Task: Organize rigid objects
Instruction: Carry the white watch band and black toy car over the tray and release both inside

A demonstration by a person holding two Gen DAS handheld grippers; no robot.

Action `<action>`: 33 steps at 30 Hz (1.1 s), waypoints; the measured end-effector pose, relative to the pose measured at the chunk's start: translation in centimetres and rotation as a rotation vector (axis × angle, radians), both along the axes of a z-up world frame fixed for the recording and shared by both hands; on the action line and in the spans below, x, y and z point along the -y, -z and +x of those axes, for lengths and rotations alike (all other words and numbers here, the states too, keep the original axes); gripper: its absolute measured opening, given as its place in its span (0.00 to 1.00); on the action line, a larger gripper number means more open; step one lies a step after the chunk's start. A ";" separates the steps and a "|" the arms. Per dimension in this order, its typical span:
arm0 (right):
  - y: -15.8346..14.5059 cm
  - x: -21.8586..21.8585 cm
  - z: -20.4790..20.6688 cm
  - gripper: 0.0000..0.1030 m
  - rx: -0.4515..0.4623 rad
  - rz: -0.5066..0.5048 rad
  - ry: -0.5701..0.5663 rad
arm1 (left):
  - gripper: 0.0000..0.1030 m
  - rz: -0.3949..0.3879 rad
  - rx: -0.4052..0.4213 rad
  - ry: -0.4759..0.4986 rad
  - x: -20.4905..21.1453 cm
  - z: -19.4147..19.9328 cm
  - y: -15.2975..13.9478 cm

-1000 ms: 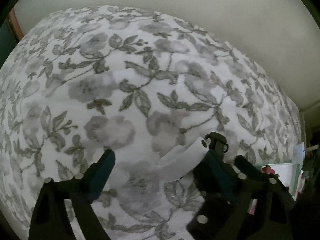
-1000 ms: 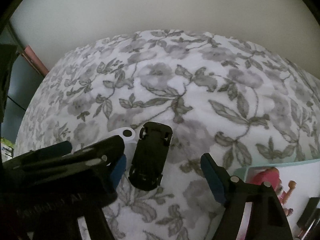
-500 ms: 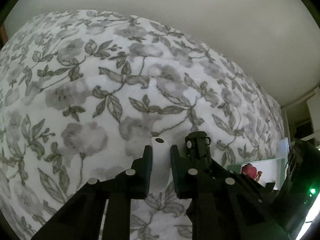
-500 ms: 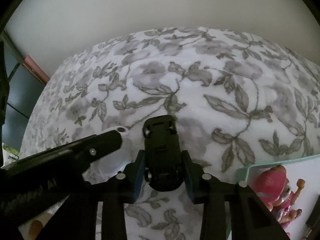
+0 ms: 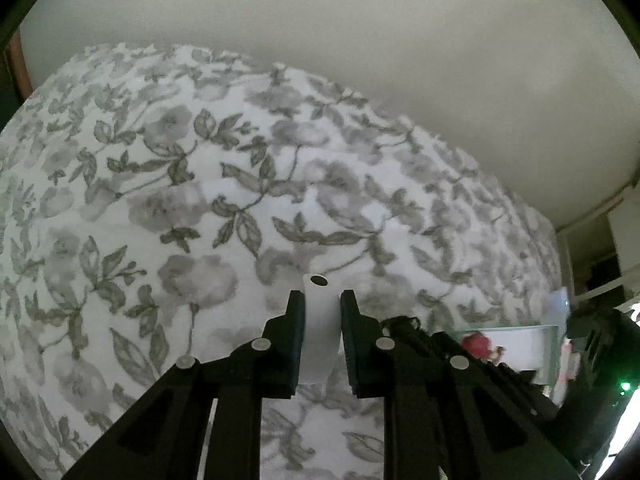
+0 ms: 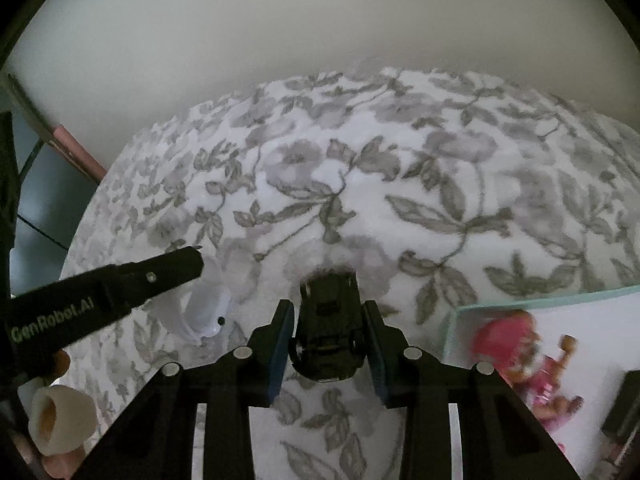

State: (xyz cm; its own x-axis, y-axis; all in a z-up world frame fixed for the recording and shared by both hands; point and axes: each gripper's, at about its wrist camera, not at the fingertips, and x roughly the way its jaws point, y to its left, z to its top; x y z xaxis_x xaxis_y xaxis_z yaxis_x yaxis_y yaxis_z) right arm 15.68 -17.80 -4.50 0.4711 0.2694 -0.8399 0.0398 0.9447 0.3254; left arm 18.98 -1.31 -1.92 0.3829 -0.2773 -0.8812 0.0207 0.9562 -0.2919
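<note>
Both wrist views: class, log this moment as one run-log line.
left gripper: shut on white piece | right gripper: shut on black toy car | surface: floral cloth | tray: right of car

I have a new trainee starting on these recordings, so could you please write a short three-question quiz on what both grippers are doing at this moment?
1. True or false: the left gripper is open and holds nothing.
2. What does the right gripper clamp? A) the pink doll B) the black toy car C) the white curved piece
3. Fill in: the pink doll lies in a tray to the ______ of the right gripper.

Key
1. False: it is shut on the white curved piece.
2. B, the black toy car, above the floral bedspread.
3. right
</note>
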 end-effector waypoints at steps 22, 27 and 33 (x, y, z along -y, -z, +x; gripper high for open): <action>-4.2 11.6 -14.0 0.36 -0.047 0.022 0.266 | 0.18 -0.004 0.032 0.327 13.3 -11.8 -3.4; -3.2 14.2 -16.4 0.36 -0.078 0.041 0.349 | 0.18 0.020 0.020 0.392 16.2 -13.8 -2.4; -2.2 15.8 -18.1 0.36 -0.103 0.054 0.396 | 0.18 0.025 0.009 0.449 18.4 -15.4 -1.3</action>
State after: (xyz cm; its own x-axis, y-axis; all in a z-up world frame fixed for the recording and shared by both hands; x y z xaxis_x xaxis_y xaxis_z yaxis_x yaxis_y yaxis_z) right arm -2.38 -33.56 -2.31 0.4616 0.1288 -0.8777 0.4318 0.8316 0.3492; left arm 3.57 -19.71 -0.62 0.2370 -0.3968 -0.8868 0.4376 0.8585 -0.2672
